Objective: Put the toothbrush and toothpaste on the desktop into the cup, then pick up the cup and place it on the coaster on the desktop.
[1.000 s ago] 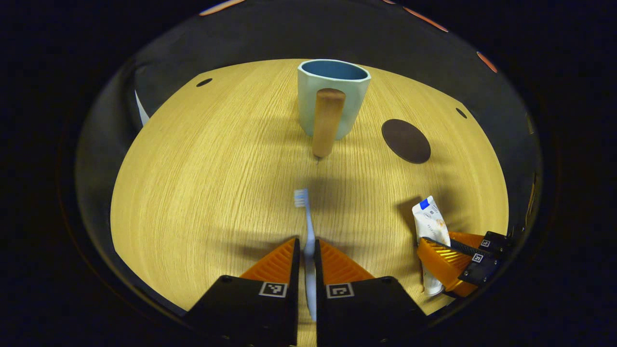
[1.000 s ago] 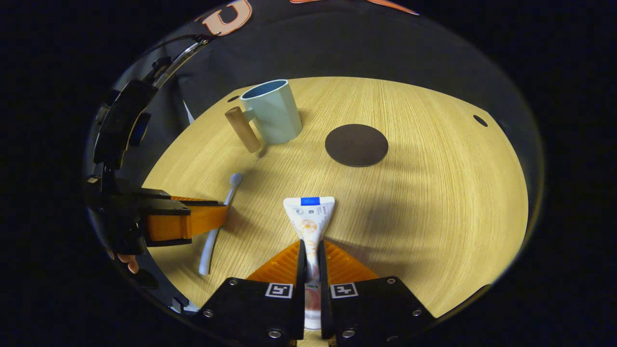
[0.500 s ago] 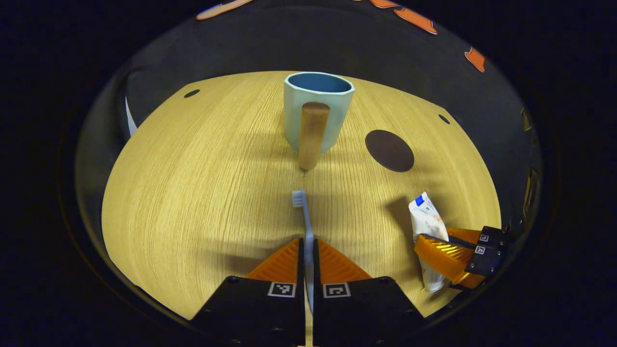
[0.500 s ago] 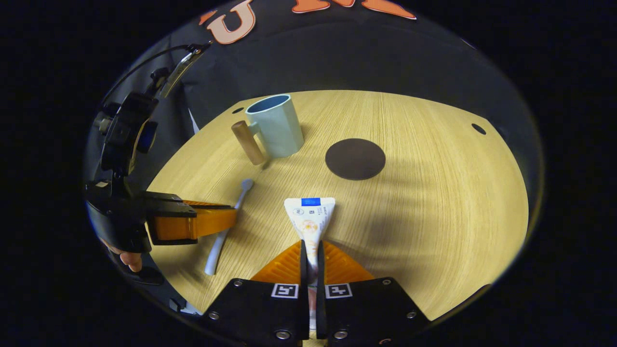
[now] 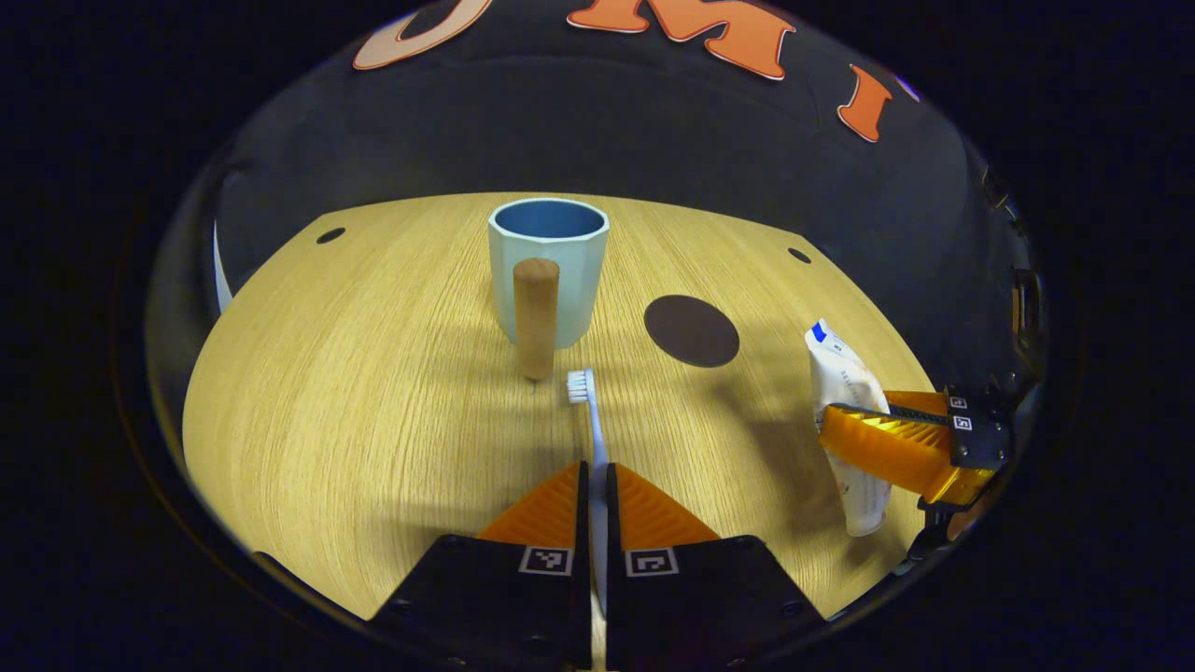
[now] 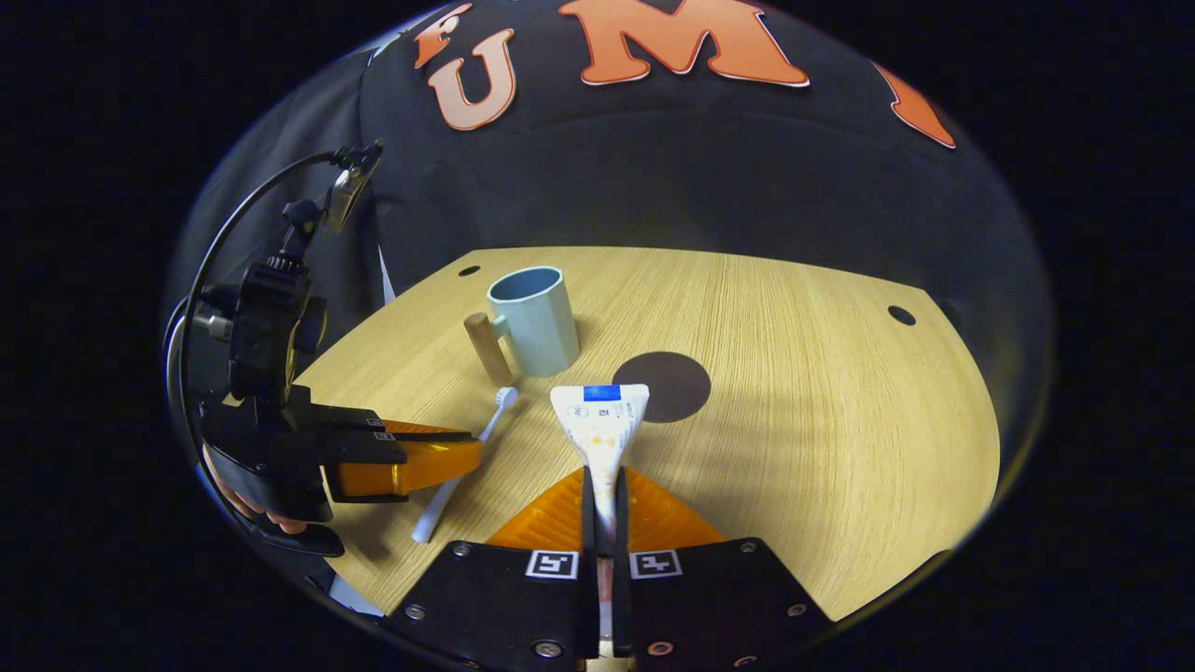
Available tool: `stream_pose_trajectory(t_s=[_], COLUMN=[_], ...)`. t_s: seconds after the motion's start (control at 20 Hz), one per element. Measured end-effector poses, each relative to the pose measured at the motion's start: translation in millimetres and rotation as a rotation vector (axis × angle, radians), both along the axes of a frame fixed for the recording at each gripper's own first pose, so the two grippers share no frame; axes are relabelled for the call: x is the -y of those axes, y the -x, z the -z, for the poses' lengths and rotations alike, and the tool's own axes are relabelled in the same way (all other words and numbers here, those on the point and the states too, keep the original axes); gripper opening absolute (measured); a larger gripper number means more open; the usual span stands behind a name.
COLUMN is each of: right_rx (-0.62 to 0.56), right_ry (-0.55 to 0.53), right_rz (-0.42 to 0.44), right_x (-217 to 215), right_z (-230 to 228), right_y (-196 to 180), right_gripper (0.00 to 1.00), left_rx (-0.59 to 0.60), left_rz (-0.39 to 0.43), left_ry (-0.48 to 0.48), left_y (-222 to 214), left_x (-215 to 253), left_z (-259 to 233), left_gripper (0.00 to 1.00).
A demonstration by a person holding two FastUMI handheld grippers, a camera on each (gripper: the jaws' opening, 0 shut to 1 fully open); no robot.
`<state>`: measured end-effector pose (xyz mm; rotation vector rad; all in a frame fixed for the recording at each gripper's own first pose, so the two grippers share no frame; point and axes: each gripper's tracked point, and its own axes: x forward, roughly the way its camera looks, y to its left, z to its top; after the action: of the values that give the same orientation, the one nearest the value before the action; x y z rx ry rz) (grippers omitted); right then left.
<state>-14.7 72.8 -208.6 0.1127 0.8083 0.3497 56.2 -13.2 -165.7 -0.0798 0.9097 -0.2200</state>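
The left gripper (image 5: pixel 594 471) has its jaws pressed narrow on the handle of the toothbrush (image 5: pixel 590 425), whose bristle head points toward the cup (image 5: pixel 549 271). The right gripper (image 6: pixel 603 481) has its jaws clamped on the toothpaste (image 6: pixel 598 425); its crimped end carries a blue band and small print too fine to read. The lower ends of both items are hidden between the jaws. The cup stands upright on the surface (image 5: pixel 373 392), its wooden handle (image 5: pixel 537 317) facing the left gripper, with the dark coaster (image 5: pixel 692 330) just beside it. Compared with a second ago, both items sit higher off the surface and more of the booth wall is in view.
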Motion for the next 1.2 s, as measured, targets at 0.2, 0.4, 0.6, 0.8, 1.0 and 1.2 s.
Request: stream_pose_trajectory(t_s=[0.2,0.4,0.6,0.8,1.0,1.2], right_rx=[0.067,0.134,0.187,0.234,0.254,0.284], right_ry=[-0.056,-0.052,-0.068,-0.067,-0.091,-0.094], right_rz=[0.041,0.077,0.083,0.090,0.106,0.114], right_x=[11.9,23.2,23.1,22.5,22.4,24.3], right_z=[-27.9,-47.2,-65.3,-78.5,-84.8,-91.4], right_y=[-12.1,-24.1,-31.9,-41.0,-50.0,-59.3], right_gripper=[0.06,0.06,0.05,0.06,0.06,0.05], left_rx=[0.152,0.318,0.437,0.537,0.618,0.703], left_rz=[0.014,0.006,-0.018,-0.056,-0.105,-0.149], left_ry=[-0.071,-0.129,-0.132,-0.112,-0.089,-0.055], left_y=[-4.2,-11.5,-17.0,-28.0,-48.1,-79.5], left_x=[-14.3,-36.5,-37.4,-40.6,-48.3,-57.9], left_z=[-3.2,-27.2,-44.7,-62.6,-78.9,-106.2], left_gripper=[0.06,0.06,0.06,0.06,0.06,0.06])
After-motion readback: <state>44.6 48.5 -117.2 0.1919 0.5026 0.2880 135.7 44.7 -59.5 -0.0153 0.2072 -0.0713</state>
